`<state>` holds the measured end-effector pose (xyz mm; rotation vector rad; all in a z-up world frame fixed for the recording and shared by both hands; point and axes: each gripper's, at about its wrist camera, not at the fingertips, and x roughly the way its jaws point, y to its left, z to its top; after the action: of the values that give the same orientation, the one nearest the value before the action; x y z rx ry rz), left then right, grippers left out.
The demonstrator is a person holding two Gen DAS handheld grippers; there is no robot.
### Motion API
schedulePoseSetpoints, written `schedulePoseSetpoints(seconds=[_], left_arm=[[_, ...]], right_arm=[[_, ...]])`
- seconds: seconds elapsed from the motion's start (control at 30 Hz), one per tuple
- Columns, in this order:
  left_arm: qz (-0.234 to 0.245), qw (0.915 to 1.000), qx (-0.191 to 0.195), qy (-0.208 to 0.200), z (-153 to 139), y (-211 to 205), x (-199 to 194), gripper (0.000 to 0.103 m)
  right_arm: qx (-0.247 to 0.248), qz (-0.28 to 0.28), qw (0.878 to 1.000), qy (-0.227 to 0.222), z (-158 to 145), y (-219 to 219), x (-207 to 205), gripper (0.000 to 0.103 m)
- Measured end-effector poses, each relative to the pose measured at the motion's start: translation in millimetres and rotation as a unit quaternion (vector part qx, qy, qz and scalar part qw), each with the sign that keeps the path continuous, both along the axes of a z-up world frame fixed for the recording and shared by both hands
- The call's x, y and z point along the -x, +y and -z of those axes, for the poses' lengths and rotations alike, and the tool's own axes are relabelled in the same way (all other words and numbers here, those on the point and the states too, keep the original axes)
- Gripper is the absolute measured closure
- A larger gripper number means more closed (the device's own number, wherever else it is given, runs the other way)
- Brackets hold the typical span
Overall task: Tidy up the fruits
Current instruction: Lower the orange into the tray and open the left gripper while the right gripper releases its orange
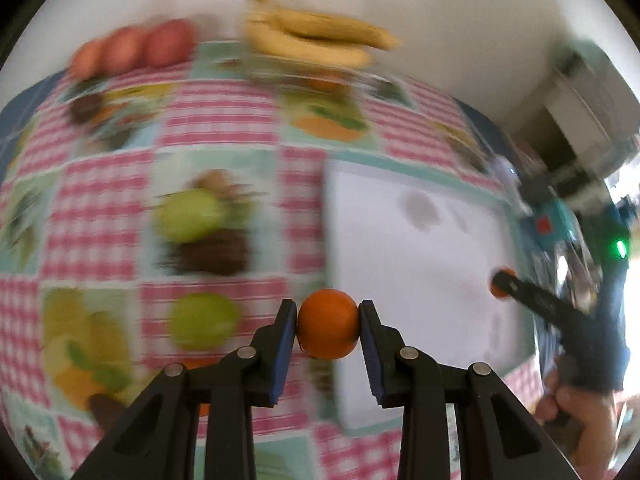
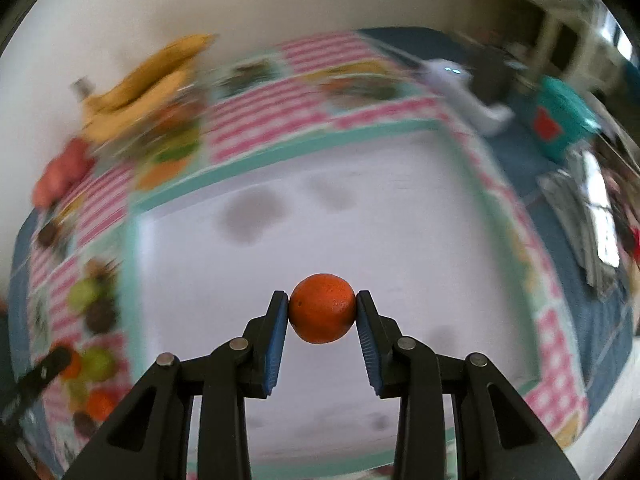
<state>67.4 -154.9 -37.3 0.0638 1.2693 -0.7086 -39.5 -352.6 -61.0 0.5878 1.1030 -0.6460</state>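
From the left wrist camera, the left gripper (image 1: 328,330) has its blue-padded black fingers (image 1: 285,346) pressed against both sides of a small round orange fruit (image 1: 328,329), jaws only as far apart as the fruit is wide. It hangs over the table's checked pink-and-white cloth with printed fruit panels (image 1: 224,120), at the left edge of a white rectangular tray with a teal border (image 1: 420,240). At the far side of the table lies a bunch of yellow bananas (image 1: 320,36), and to its left a row of reddish round fruits (image 1: 136,46), all blurred. On the right, the right gripper (image 1: 505,283) shows from the side with a second orange fruit (image 1: 500,284) at its tip, a hand (image 1: 576,404) below it.

From the right wrist camera, the right gripper (image 2: 322,310) pinches the second orange fruit (image 2: 322,308) between its blue pads (image 2: 276,344), jaws narrowly spread around it. Beneath is the white tray (image 2: 360,232), with grey smudges on its surface. The bananas (image 2: 148,80) sit far left, the reddish fruits (image 2: 60,172) just left of them. A black finger of the left gripper (image 2: 44,368) enters at the near left edge, something orange at its tip.
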Motion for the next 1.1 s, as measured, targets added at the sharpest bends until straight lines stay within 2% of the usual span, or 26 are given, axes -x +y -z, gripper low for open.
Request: schedulePoseSetpoints(seconds=[0.1, 0.23, 0.4, 0.6, 0.7, 0.73, 0.77, 0.87, 0.93, 1.0, 1.03, 1.1], left_arm=[[0.043, 0.9990, -0.007, -0.008, 7, -28, 18, 0.069], [0.071, 0.9974, -0.013, 0.007, 19, -47, 29, 0.069], [0.079, 0.9959, -0.042, 0.014, 39, -55, 34, 0.069], [0.070, 0.9967, -0.035, 0.021, 40, -51, 31, 0.068], [0.069, 0.9966, -0.042, 0.015, 39, -51, 31, 0.060], [0.068, 0.9966, -0.044, 0.014, 38, -50, 31, 0.053], [0.069, 0.9967, -0.041, 0.015, 38, -51, 30, 0.051], [0.071, 0.9967, -0.039, 0.000, 29, -51, 32, 0.040], [0.072, 0.9966, -0.038, -0.014, 19, -49, 33, 0.033], [0.069, 0.9968, -0.032, -0.023, 12, -47, 32, 0.024], [0.063, 0.9971, -0.032, -0.027, 9, -45, 31, 0.018], [0.044, 0.9977, -0.038, -0.036, 4, -38, 26, 0.011]], right_arm=[[0.002, 0.028, 1.000, -0.001, 4, -20, 13, 0.067], [-0.001, 0.042, 0.999, -0.001, 11, -33, 21, 0.067], [-0.016, 0.053, 0.998, -0.001, 24, -44, 25, 0.067], [-0.018, 0.055, 0.998, 0.003, 28, -45, 25, 0.066], [-0.021, 0.054, 0.998, 0.007, 29, -45, 24, 0.065], [-0.023, 0.053, 0.998, 0.007, 30, -45, 24, 0.065], [-0.025, 0.052, 0.998, 0.006, 31, -44, 25, 0.062], [-0.021, 0.049, 0.999, 0.005, 31, -43, 23, 0.046], [-0.017, 0.046, 0.999, 0.003, 30, -42, 23, 0.043], [-0.009, 0.044, 0.999, 0.002, 27, -41, 22, 0.034], [-0.003, 0.044, 0.999, 0.000, 26, -41, 20, 0.025], [0.009, 0.042, 0.999, -0.008, 19, -39, 20, 0.021]])
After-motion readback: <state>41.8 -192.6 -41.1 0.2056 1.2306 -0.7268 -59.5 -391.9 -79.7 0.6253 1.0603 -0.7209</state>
